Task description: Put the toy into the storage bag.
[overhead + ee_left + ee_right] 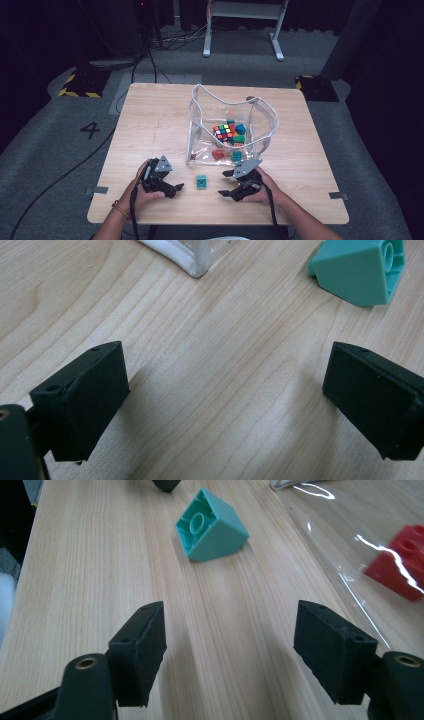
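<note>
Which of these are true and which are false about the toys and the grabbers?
1. The green block lies on the table, outside the clear bag. True.
2. The right gripper is holding the green block. False: its jaws are open and the block lies apart from them.
3. A colourful puzzle cube sits inside the bag. True.
4. The left gripper is shut tight. False: its jaws are open over bare wood.

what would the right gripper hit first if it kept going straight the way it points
Most likely the teal block, lying alone on the table ahead of the open right gripper, slightly left of its centre line; depth is hard to judge.
</note>
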